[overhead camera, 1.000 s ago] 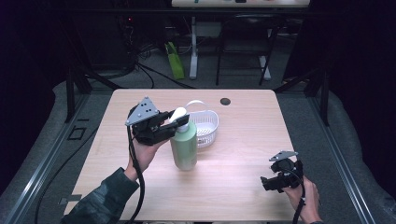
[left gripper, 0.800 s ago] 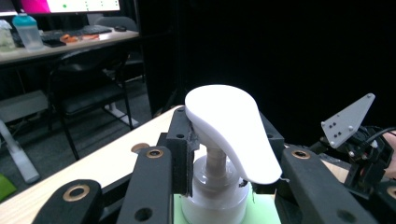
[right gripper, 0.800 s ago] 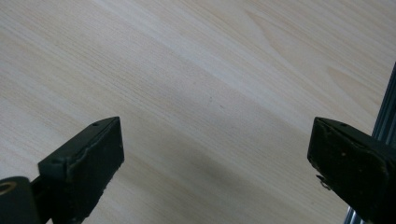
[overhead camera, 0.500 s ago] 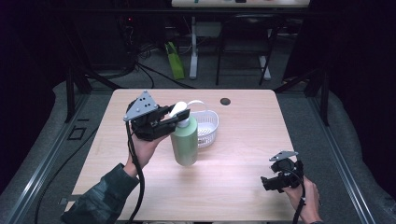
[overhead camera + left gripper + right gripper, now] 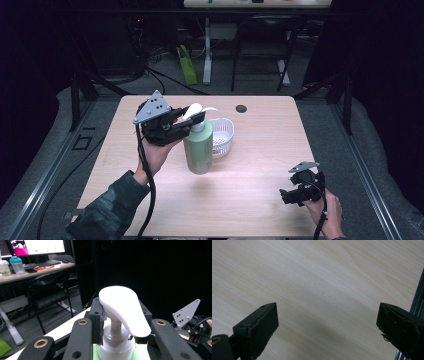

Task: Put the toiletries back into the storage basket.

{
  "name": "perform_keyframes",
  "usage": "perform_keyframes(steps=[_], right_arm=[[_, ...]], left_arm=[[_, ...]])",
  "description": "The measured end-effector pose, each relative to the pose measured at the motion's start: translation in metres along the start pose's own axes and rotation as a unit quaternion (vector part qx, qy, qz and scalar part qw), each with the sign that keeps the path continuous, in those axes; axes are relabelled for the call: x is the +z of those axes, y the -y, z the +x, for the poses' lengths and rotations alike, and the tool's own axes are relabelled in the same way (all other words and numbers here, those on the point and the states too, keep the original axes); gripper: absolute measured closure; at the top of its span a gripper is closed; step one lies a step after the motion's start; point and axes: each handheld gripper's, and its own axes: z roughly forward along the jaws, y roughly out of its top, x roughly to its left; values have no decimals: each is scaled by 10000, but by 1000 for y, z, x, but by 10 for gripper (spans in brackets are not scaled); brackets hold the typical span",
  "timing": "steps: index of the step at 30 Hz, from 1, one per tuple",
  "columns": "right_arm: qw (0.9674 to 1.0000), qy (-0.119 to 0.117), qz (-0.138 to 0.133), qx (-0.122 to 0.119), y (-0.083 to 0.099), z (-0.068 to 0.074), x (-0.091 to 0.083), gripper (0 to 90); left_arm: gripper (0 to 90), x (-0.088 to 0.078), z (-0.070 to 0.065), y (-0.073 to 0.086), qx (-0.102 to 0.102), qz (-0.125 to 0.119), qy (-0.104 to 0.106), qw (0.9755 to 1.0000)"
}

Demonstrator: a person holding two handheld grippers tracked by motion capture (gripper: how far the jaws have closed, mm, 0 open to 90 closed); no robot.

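Note:
A pale green pump bottle (image 5: 198, 147) with a white pump head (image 5: 122, 307) stands upright at the table's middle. My left gripper (image 5: 191, 123) is shut on its neck just under the pump head, the black jaws pressing from both sides in the left gripper view. Whether the bottle's base touches the table (image 5: 260, 200) I cannot tell. My right gripper (image 5: 286, 193) hovers low over the front right of the table, open, with bare wood between its jaws (image 5: 327, 322).
A white perforated basket (image 5: 223, 137) sits right behind the bottle, touching or nearly touching it. A small black round mark (image 5: 241, 108) lies near the far edge. The table's right edge (image 5: 417, 305) runs close to the right gripper.
The left gripper and the bottle top have risen slightly and shifted a little toward the far side. The right gripper has stayed where it was.

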Motion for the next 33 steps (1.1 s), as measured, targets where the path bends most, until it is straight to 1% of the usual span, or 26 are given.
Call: perform_keyframes(steps=[8,15,20,21,23,33], right_arm=[[10000,-33,7,-3,0,0,1,33],[10000,-17,3,-17,0,0,0,33],[10000,-22,12,-26,0,0,1,33],[10000,-29,3,-18,0,0,1,33],[10000,-16,10,-21,0,0,1,33],[10000,-1,5,-9,0,0,0,33]], left_arm=[[671,2,0,-12,91,-23,1,10000],[671,3,0,-19,120,-62,-16,9999],[671,4,0,-25,178,-80,-30,9998],[670,6,1,-28,243,-53,-36,9997],[670,8,1,-30,282,-28,-48,9996],[670,14,3,-38,288,-99,-71,9995]])
